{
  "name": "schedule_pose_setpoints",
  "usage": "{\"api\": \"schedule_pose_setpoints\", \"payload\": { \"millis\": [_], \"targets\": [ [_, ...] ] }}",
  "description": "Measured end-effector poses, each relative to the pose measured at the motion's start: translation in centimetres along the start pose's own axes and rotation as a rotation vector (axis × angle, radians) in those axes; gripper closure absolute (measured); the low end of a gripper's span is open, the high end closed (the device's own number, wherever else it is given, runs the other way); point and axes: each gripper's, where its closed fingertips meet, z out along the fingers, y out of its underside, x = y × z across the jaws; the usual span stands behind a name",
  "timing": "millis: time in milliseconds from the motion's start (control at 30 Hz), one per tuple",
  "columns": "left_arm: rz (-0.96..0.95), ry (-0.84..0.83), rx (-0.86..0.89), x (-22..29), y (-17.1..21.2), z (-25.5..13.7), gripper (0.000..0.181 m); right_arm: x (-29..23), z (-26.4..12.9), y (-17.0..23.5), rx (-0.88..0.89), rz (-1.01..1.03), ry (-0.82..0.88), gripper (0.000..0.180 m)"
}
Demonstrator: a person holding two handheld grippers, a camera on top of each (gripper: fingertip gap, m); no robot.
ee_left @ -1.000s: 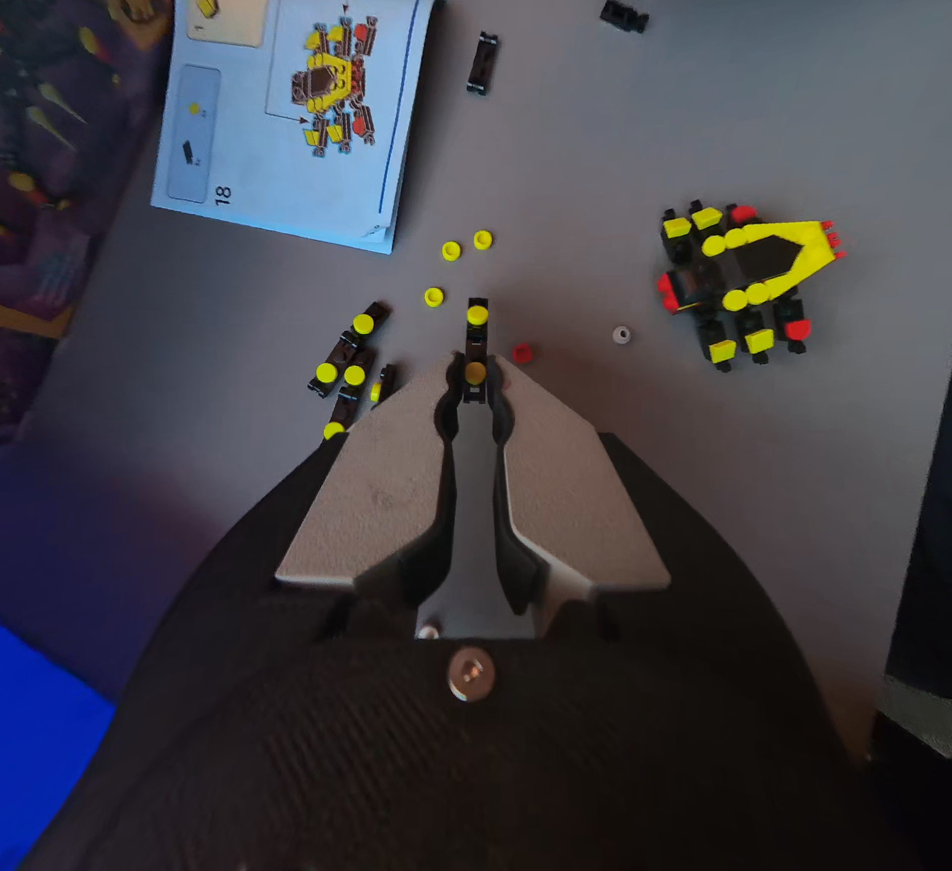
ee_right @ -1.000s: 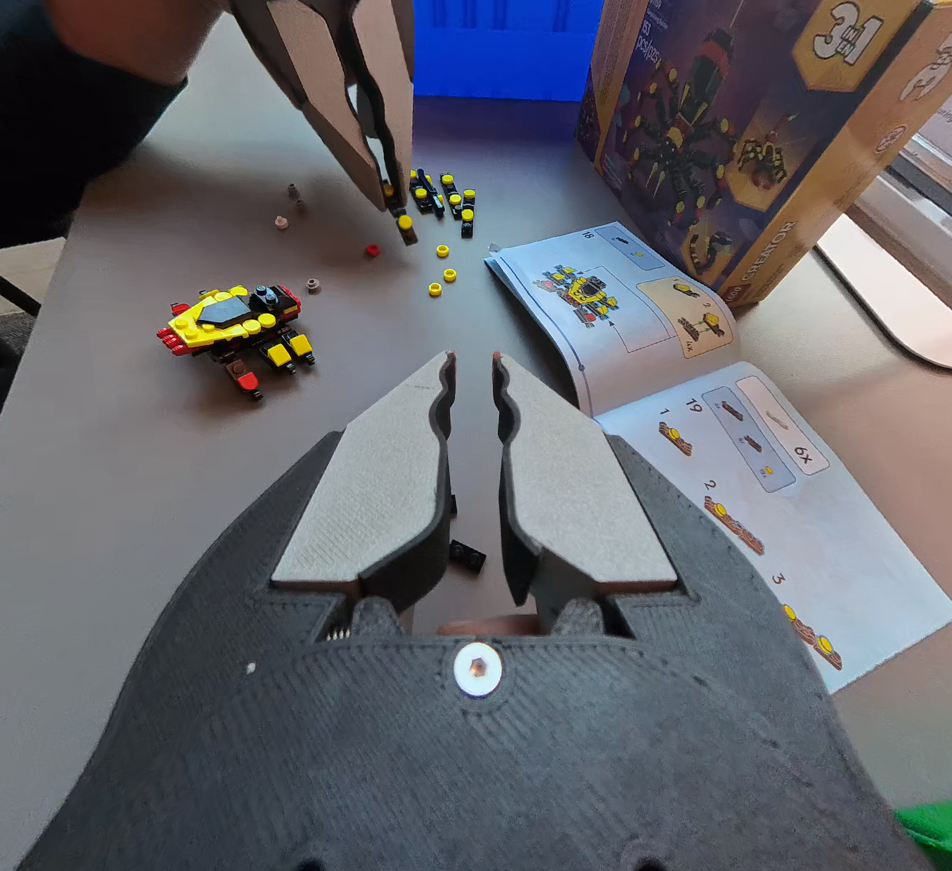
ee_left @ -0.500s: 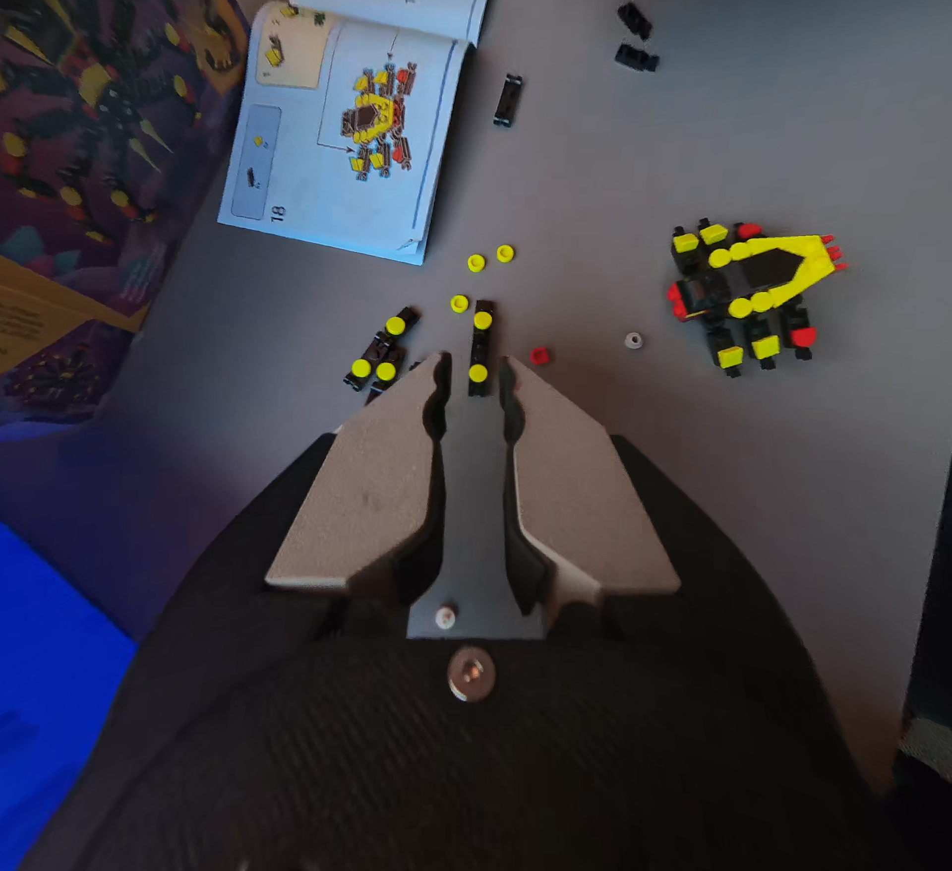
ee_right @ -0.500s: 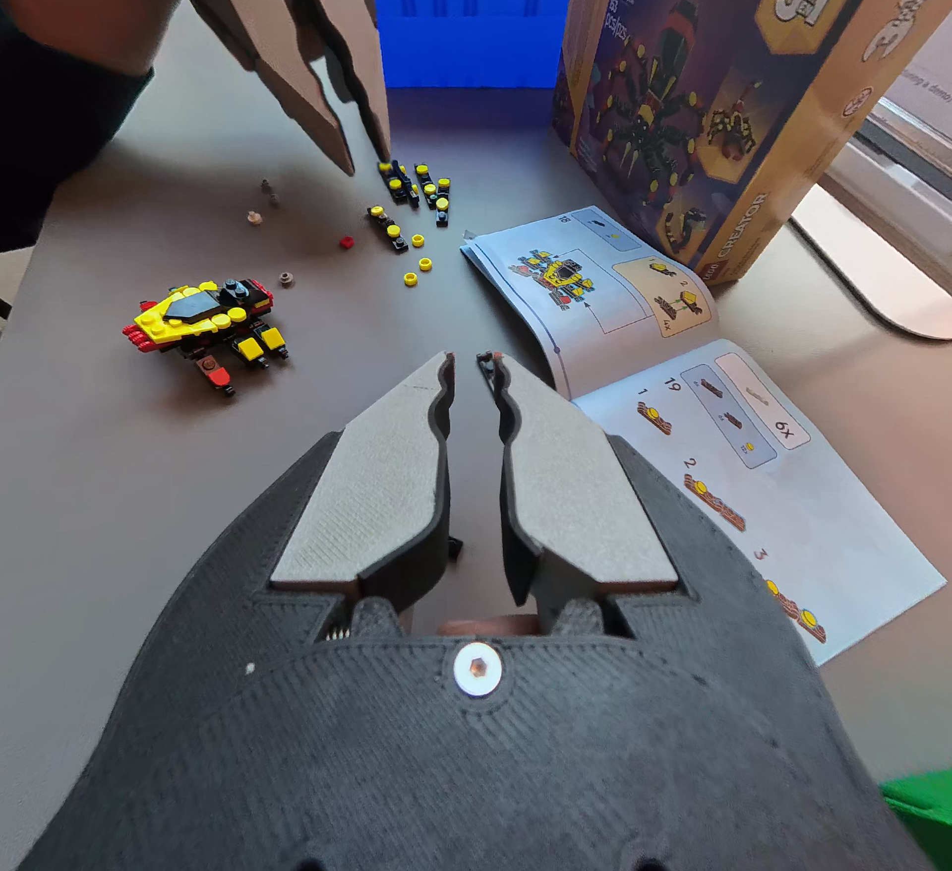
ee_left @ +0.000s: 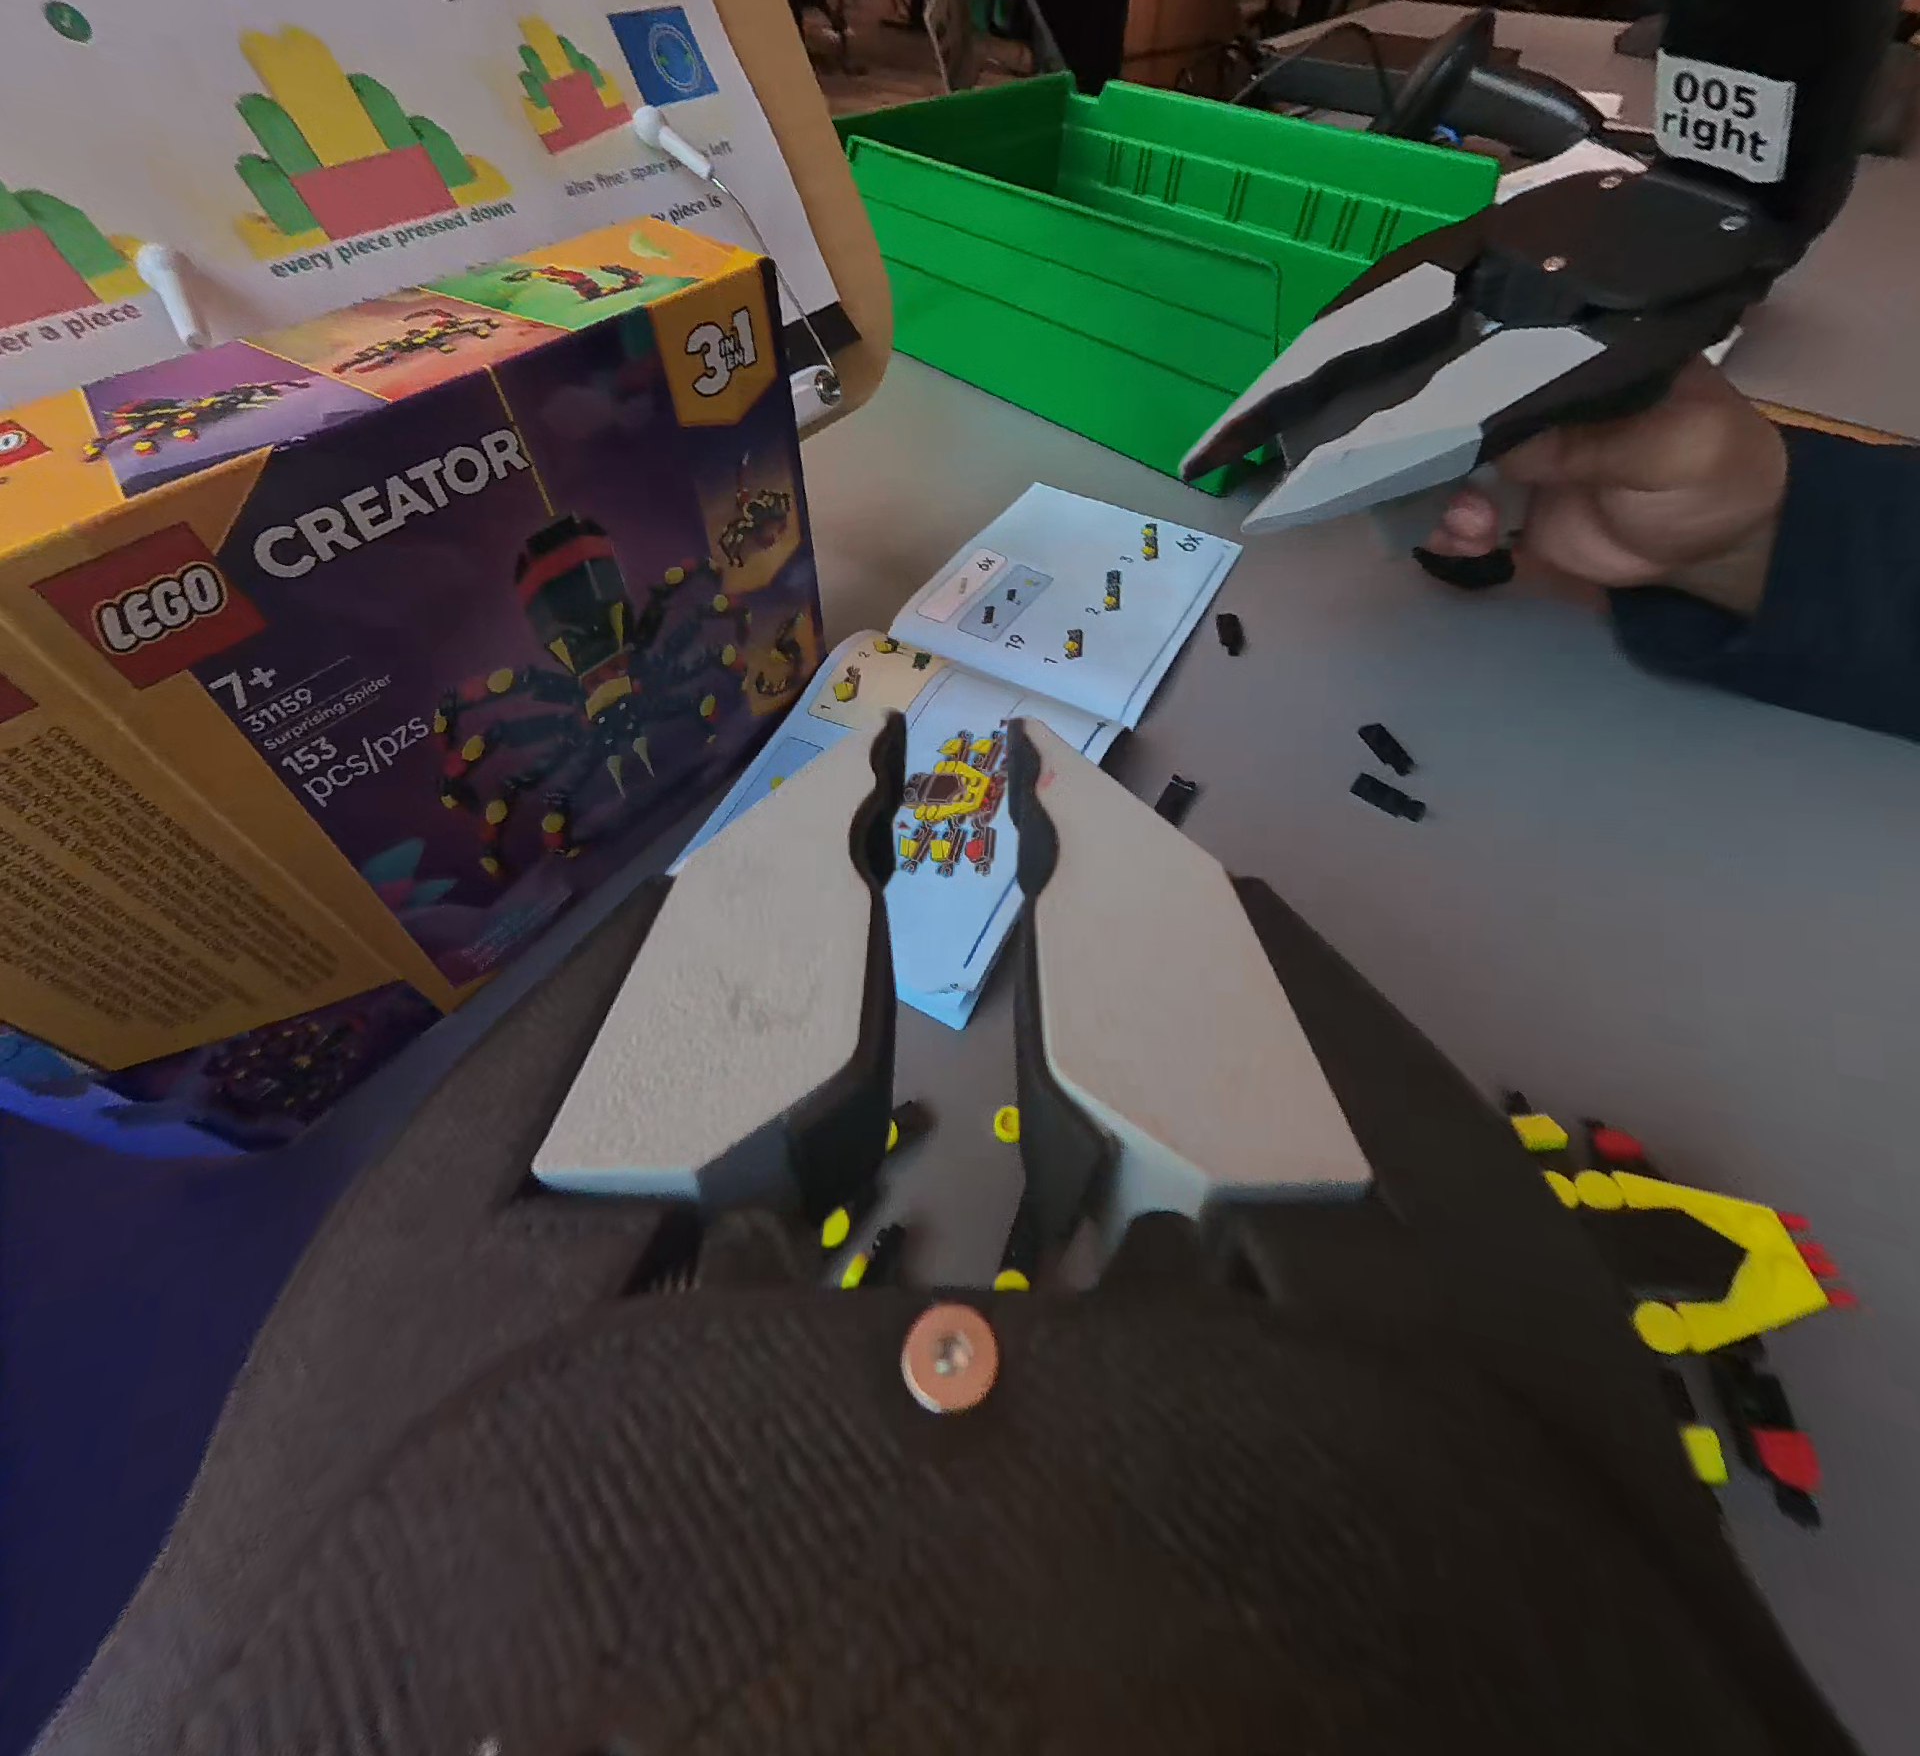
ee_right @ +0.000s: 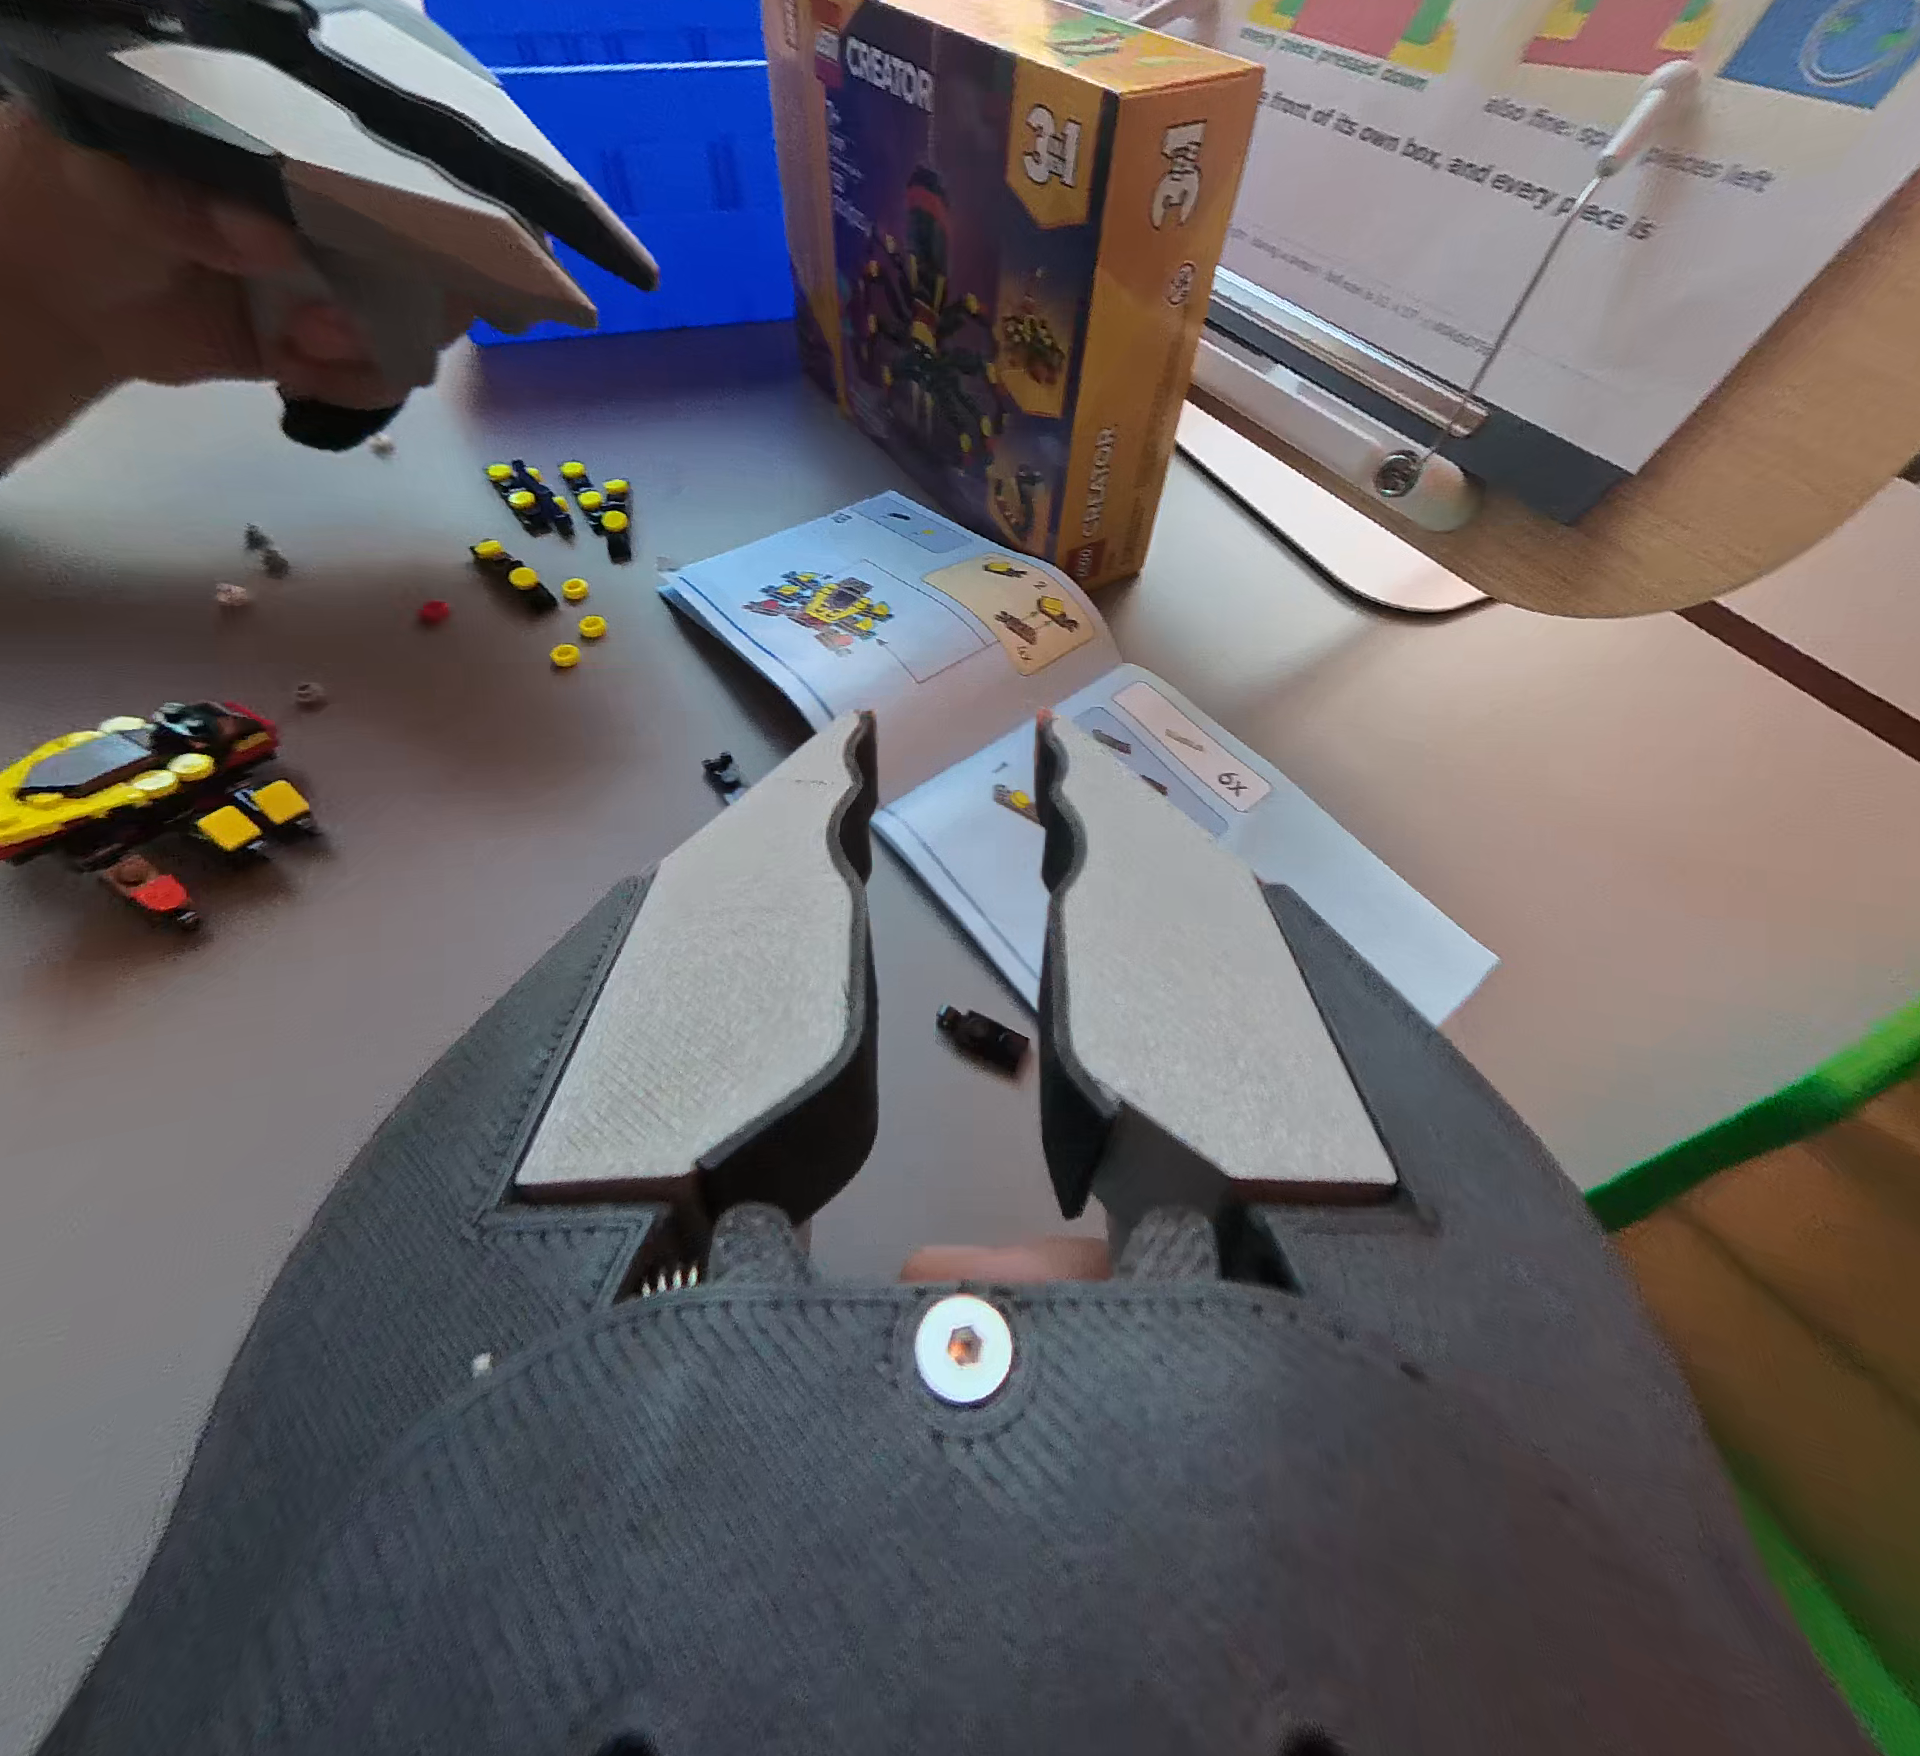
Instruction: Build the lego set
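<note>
**Both tongs idle above scattered bricks**

While the grey counter (ee_right: 1558,771) carries the set's box (ee_right: 997,252) at the far side, the open instruction booklet (ee_right: 935,626) lies near it. Left tongs (ee_left: 951,735) and right tongs (ee_right: 951,735) hang parted, gripping nothing. Left sits the yellow-black model (ee_right: 135,781); beyond it, loose yellow studs (ee_right: 578,626).

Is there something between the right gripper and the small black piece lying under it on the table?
Nothing visible blocks it. The right gripper is open and empty, and the small black piece lies alone on bare table below the gap between its fingers. The instruction booklet edge lies close beside the piece, apart from it.
</note>
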Motion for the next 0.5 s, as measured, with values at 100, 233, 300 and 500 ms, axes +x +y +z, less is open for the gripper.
{"api": "schedule_pose_setpoints", "payload": {
  "millis": [100,233,300,500],
  "targets": [
    [-0.018,-0.026,0.043,0.0,-0.4,0.2,0.168,0.5,0.1,0.4,-0.022,-0.026,0.038,0.151],
    [-0.046,-0.016,0.061,0.4,-0.3,0.6,0.168,0.4,0.6,1.1,-0.057,-0.037,0.050,0.139],
    [-0.038,-0.015,0.029,0.7,0.5,1.2,0.165,0.4,0.8,1.3,-0.069,-0.034,0.052,0.128],
    [-0.009,-0.033,0.006,1.0,1.2,1.9,0.163,1.1,0.8,1.8,-0.072,0.032,0.048,0.115]
  ]
}}
